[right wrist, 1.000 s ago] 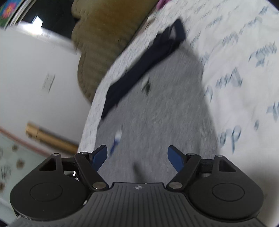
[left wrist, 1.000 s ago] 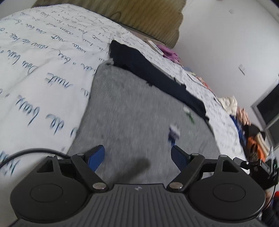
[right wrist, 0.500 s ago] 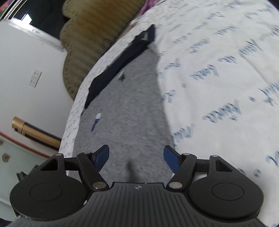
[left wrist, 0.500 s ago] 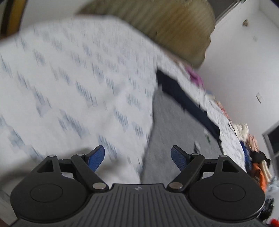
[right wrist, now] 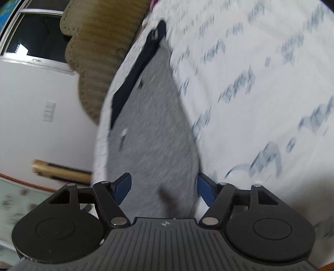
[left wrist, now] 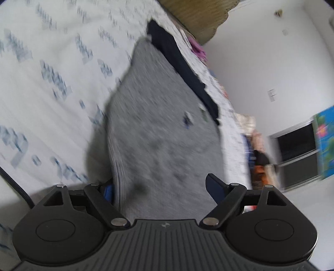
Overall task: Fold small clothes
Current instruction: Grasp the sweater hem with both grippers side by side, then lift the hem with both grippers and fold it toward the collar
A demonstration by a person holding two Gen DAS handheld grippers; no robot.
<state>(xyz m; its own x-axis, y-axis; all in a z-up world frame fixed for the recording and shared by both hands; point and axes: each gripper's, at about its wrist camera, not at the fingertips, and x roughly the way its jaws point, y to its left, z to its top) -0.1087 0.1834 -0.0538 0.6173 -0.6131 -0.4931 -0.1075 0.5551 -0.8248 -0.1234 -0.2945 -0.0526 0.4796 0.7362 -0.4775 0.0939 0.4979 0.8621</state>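
Note:
A grey garment with a dark navy band at its far end lies flat on the white sheet printed with blue writing. My left gripper is open at the garment's near left corner. Its left pad is half hidden behind the ribbed edge, and its right pad hangs over the grey cloth. In the right wrist view the same grey garment runs between the open jaws of my right gripper. That gripper's right pad sits just outside the garment's right edge.
A tan ribbed headboard stands at the bed's far end, with a purple cloth beside it. Loose clothes are piled past the bed's right side below a dark window. A tan roll lies by the wall.
The left gripper swung out over the bare sheet, then back to the garment's left edge, rolling as it went. The right gripper shifted from over the cloth to its right edge and came lower.

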